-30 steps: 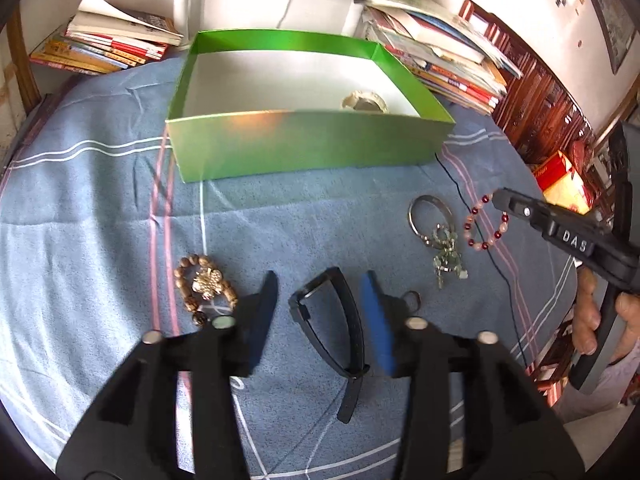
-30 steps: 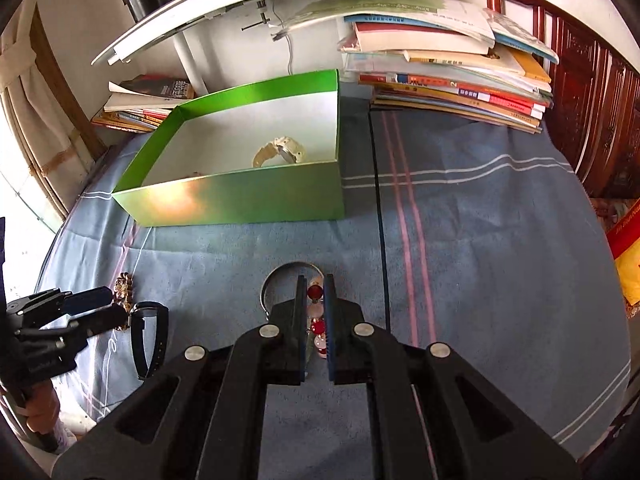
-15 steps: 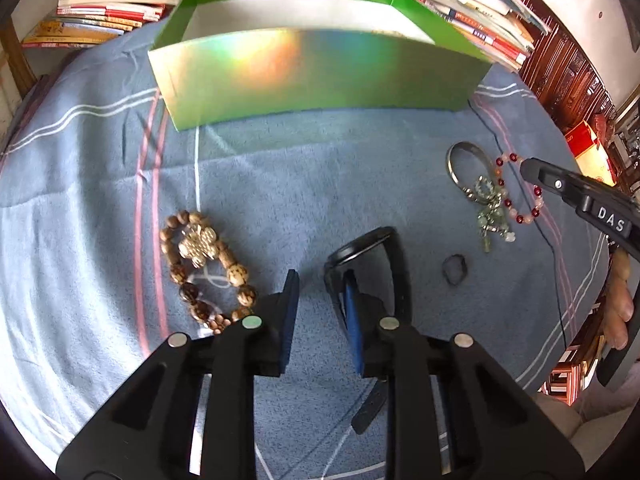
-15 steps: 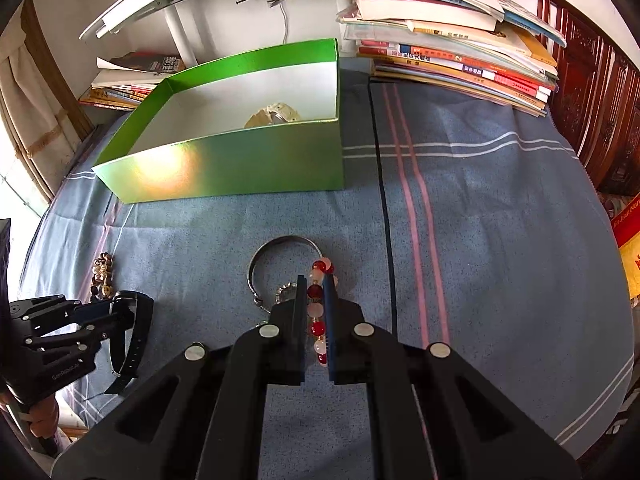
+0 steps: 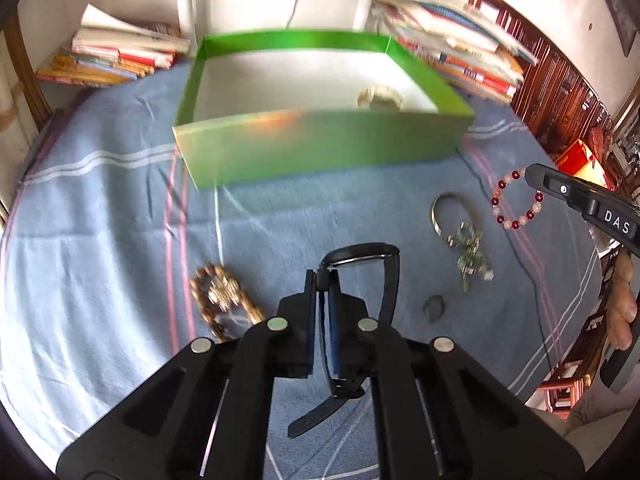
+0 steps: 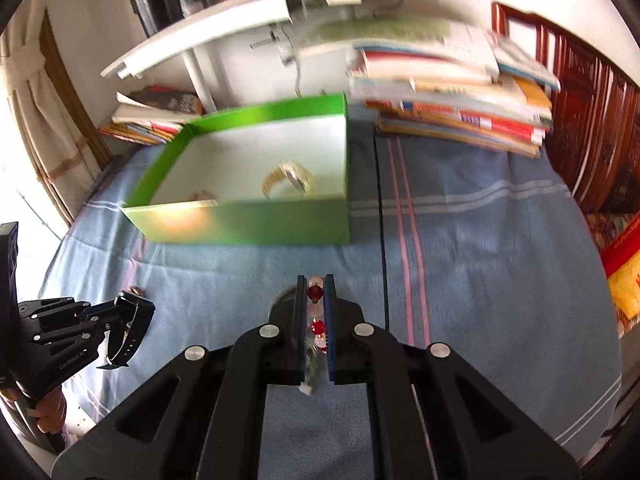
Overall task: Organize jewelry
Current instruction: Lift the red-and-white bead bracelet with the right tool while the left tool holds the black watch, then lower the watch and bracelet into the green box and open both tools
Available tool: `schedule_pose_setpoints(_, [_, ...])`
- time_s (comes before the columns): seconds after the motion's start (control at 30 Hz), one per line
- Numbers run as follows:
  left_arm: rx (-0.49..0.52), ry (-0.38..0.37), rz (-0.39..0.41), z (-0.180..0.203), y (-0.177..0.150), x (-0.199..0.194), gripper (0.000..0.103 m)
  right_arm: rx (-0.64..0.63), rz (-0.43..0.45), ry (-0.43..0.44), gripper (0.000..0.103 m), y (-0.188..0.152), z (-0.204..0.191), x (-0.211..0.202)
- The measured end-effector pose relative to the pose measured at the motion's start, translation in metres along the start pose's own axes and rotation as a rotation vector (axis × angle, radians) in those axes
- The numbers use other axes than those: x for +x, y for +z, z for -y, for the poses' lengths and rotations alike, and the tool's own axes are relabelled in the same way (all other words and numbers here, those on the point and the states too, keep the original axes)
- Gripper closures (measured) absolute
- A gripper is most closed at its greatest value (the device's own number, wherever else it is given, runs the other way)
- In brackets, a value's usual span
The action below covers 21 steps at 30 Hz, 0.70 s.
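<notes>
A broad stretch of blue striped tablecloth (image 6: 480,264) lies open right of the shiny green open-topped cardboard box (image 5: 320,152). Stacked books and magazines (image 6: 452,108) wall in the far edge. Nearer, a wooden bead bracelet (image 5: 224,300), silver charm bangle (image 5: 456,228) and small dark ring (image 5: 434,307) dot the cloth.

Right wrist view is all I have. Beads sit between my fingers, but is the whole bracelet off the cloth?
Observer: It seems so. In the left wrist view the red and white bracelet hangs as a full loop from the right gripper, apart from the silver bangle.
Operator: What else lies on the cloth?
Observer: A wooden bead bracelet and a small dark ring, both near the left gripper, which is shut on the black watch.
</notes>
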<state>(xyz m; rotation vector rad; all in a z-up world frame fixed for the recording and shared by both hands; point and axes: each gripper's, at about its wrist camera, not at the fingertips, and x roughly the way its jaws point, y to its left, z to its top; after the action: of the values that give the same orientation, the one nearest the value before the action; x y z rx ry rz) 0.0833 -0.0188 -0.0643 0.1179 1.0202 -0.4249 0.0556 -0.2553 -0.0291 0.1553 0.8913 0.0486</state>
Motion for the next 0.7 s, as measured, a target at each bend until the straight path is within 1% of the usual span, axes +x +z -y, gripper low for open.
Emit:
schedule_pose_setpoints(0.17, [0.010,0.036,0.086,-0.008,0.035,-0.025,0.097,-0.071,0.107,0.036,0.095,0.040,-0.021,-0.023])
schedule_pose_setpoints(0.3, [0.012,0.074,0.173,-0.014,0.075,-0.044,0.097,-0.117,0.198,0.046,0.095,0.073,-0.038,-0.035])
schedule_pose_setpoints(0.33, [0.008,0.073,0.187,-0.016,0.086,-0.045,0.097,-0.125,0.225,0.053,0.095,0.083,-0.042,-0.036])
schedule_pose_setpoints(0.4, [0.003,0.070,0.194,-0.018,0.108,-0.039,0.097,-0.116,0.245,0.081,0.095,0.099,-0.047,-0.028])
schedule_pose_setpoints(0.47, [-0.008,0.089,0.193,-0.019,0.127,-0.025,0.097,-0.094,0.224,0.119,0.095,0.113,-0.051,-0.009])
schedule_pose_setpoints(0.53, [-0.025,0.097,0.167,-0.025,0.141,-0.006,0.097,-0.084,0.181,0.138,0.095,0.119,-0.055,0.018])
schedule_pose_setpoints(0.63, [-0.060,0.100,0.106,-0.036,0.154,0.030,0.097,-0.067,0.093,0.156,0.095,0.119,-0.062,0.065])
schedule_pose_setpoints(0.7, [-0.077,0.106,0.080,-0.040,0.156,0.050,0.096,-0.061,0.066,0.146,0.095,0.115,-0.067,0.088])
